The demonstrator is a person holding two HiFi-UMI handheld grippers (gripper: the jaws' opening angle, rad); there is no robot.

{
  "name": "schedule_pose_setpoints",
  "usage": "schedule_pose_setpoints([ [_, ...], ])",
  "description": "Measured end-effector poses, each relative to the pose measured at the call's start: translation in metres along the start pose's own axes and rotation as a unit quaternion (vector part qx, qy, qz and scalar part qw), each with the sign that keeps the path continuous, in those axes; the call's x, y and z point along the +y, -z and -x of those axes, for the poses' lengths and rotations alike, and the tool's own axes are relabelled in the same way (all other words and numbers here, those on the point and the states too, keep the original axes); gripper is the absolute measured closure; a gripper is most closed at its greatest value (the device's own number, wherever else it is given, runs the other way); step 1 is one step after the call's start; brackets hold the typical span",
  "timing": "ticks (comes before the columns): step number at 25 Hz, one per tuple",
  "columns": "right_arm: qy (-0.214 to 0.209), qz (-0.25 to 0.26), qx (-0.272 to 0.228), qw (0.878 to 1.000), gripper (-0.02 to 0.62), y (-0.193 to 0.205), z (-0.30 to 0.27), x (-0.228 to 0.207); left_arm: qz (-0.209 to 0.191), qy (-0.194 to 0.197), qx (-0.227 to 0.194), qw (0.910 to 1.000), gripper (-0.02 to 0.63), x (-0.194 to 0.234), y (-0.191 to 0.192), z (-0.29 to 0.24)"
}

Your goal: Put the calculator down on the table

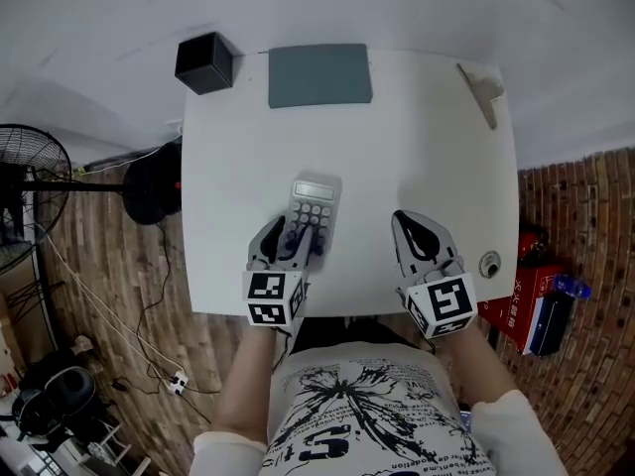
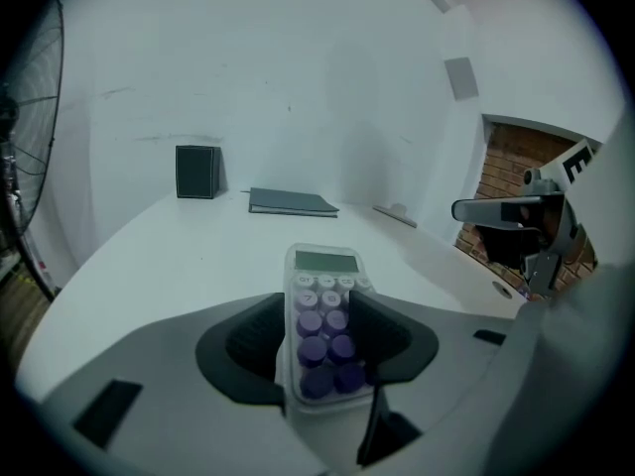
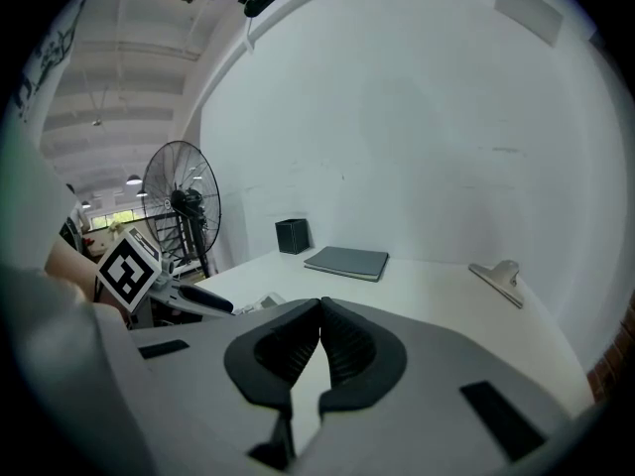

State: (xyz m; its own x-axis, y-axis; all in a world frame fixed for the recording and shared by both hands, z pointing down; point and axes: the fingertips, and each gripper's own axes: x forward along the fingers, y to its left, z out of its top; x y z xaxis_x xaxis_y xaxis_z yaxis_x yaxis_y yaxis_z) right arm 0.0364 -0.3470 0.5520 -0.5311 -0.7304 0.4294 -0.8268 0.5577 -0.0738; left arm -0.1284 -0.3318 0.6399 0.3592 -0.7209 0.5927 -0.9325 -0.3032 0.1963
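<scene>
Left gripper (image 1: 295,238): jaws stand wide apart, about as wide as they go; the calculator (image 1: 314,211) lies between them, key end inside the jaws, display end pointing to the top of the frame. The pads flank its long edges very closely; in the left gripper view no clear pressure on it shows, so I judge the hold is let go, not clamped. The gripper slopes down toward the table (image 1: 417,147), which suits laying a flat thing down rather than dropping it.

Calculator: lower centre of the tabletop in the head view, a little left of middle, near the front edge; it appears to lie flat on the surface, keys up. On that reading the placing is as good as done; what is left is to draw the open jaws back along its length without dragging it.

Right gripper (image 1: 407,224): jaws closed together, nothing between them; it sits low over the table at lower right, well apart from the calculator, evidently parked out of the way.

Other items: a notebook (image 1: 319,75), a box (image 1: 204,62) and a clip (image 1: 483,92) sit along the top edge, well apart from the calculator; none obstructs it.
</scene>
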Motion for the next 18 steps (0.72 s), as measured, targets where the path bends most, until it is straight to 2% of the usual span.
schedule_pose_setpoints([
  [3,0.002,0.003,-0.002,1.0,0.58,-0.003,0.0,0.001,0.0,0.008,0.003,1.0,0.388,0.0,-0.004,0.002],
  [6,0.006,0.009,-0.009,1.0,0.58,-0.012,0.004,0.0,-0.016,0.01,-0.021,0.9996,0.398,-0.005,-0.026,0.013],
  [13,0.018,0.024,-0.045,0.999,0.58,-0.051,0.028,0.004,-0.071,0.021,-0.115,0.9907,0.536,-0.026,-0.105,0.067],
  [18,0.027,0.034,-0.073,0.996,0.58,-0.079,0.045,0.008,-0.113,0.039,-0.163,0.9794,0.584,-0.041,-0.144,0.105],
])
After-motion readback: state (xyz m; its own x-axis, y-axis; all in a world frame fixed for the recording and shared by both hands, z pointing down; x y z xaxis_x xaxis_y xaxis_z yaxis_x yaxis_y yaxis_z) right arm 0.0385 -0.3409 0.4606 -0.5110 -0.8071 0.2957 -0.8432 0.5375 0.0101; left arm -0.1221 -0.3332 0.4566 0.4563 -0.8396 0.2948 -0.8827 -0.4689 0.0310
